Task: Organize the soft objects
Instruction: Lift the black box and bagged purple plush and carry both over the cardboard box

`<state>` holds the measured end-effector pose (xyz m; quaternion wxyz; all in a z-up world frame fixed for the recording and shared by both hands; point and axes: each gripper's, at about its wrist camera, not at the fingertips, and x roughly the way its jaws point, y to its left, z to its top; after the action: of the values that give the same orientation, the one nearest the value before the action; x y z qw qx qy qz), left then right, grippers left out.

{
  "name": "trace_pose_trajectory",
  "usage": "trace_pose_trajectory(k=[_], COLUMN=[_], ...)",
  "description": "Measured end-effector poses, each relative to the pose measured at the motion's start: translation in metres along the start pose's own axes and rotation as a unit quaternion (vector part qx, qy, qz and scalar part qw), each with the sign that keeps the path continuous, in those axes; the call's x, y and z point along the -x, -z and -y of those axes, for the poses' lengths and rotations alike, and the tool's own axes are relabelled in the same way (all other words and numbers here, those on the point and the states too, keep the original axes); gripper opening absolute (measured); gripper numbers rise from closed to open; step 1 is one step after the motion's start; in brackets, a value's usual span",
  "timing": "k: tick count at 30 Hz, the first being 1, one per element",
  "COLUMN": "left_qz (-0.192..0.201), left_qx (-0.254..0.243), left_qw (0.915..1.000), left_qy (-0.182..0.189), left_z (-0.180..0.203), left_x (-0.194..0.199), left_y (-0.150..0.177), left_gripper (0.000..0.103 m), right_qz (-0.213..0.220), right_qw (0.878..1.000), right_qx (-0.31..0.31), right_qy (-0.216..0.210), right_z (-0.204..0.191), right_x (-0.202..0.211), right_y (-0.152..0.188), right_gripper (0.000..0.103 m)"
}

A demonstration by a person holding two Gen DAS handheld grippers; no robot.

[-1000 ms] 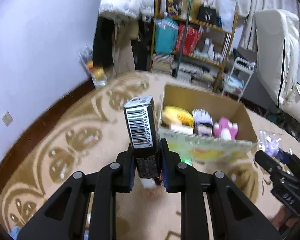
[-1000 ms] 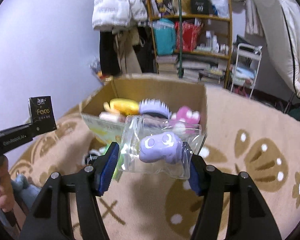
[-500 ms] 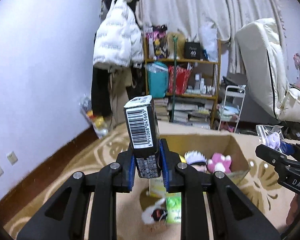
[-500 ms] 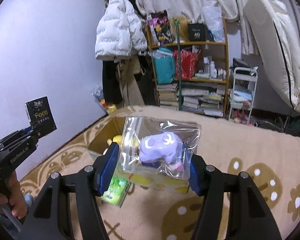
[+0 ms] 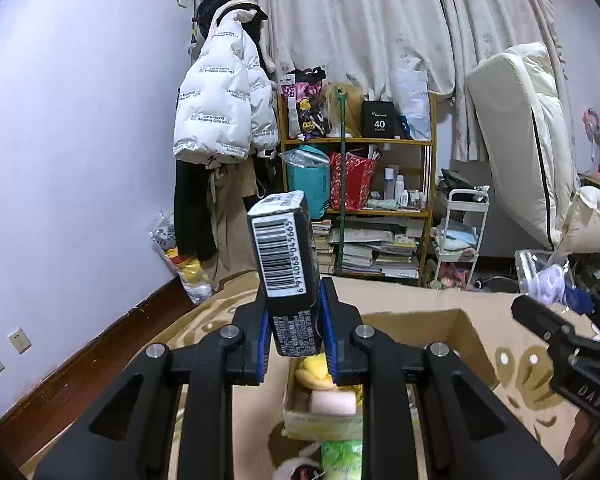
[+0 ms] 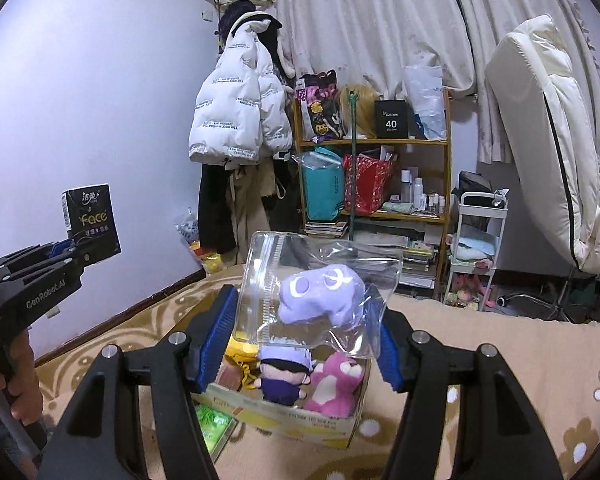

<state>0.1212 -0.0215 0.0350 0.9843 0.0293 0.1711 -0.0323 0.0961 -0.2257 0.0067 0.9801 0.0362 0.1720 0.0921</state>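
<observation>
There are two hand-held grippers: the left hand-held gripper [image 5: 294, 332] and the right hand-held gripper [image 6: 304, 340]. There is one black tissue pack [image 5: 286, 260] and one clear bag [image 6: 320, 280] with one purple soft toy [image 6: 320, 298] inside. There is one cardboard box [image 6: 300, 420]. In it I count three soft toys: one yellow toy [image 6: 240, 350], one doll with dark clothes [image 6: 284, 376] and one pink toy [image 6: 336, 384].

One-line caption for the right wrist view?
Right hand-held gripper holds a clear zip bag with a purple plush toy above a cardboard box of plush toys.
</observation>
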Motion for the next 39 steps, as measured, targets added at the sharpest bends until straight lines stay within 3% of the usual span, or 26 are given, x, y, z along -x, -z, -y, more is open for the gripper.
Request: trace_pose_trajectory(k=[8, 22, 39], left_qz=[-0.021, -0.087, -0.162], left_qx=[0.004, -0.022, -0.04], left_qw=[0.9997, 0.9958, 0.9857], left_qy=[0.013, 0.015, 0.02], left_z=[0.009, 0.022, 0.029], left_x=[-0.032, -0.075, -0.094], left_y=[0.011, 0.04, 0.064], left_gripper=[0.021, 0.021, 0.024], right_qz=[-0.007, -0.067, -0.121], right_qw=[1.0, 0.997, 0.992], right_qx=[-0.002, -0.031, -0.037], right_qy=[0.0, 0.001, -0.01], right_z=[0.005, 0.026, 0.034], right_x=[-0.024, -0.07, -0.09], right_y=[0.003, 0.03, 0.056], right_gripper=[0.067, 0.067, 0.069])
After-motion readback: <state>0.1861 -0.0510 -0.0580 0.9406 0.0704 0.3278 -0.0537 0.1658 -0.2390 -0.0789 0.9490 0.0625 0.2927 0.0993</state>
